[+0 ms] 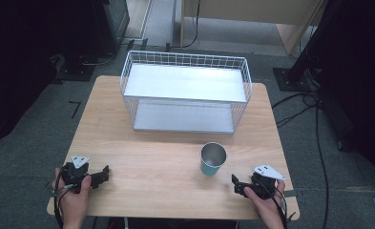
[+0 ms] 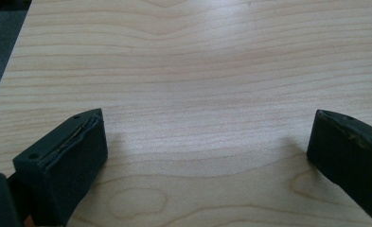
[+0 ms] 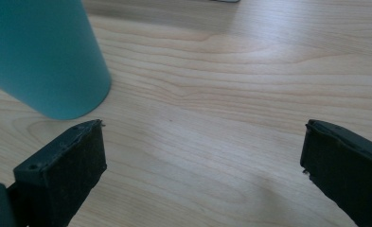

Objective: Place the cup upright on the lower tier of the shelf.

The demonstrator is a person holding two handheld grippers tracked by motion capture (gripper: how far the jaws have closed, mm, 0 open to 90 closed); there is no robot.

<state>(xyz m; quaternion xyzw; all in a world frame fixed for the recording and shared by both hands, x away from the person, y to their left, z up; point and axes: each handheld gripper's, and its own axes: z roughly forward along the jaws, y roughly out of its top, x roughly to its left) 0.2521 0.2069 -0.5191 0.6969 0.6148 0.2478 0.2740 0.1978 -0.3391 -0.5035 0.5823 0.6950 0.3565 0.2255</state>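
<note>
Left gripper (image 1: 103, 172) and right gripper (image 1: 236, 185) are held wide open and empty; a teal cup (image 1: 213, 159) is seen just beyond the right gripper's left jaw

Desk (image 1: 151, 157): pale wood-grain top, smooth, with a soft sheen in both gripper views. Cup (image 1: 213, 160), near right: teal outside, matt and smooth; the inside looks like bare metal, dull grey shine. Wire basket (image 1: 185, 90), far centre: white-coated wire mesh, with flat, light grey, matt shelf panels. Left gripper (image 2: 207, 146) and right gripper (image 3: 202, 151): black, matt, hard-looking jaws, with rough, worn pad faces. Floor (image 1: 42, 124): grey carpet, coarse.
</note>
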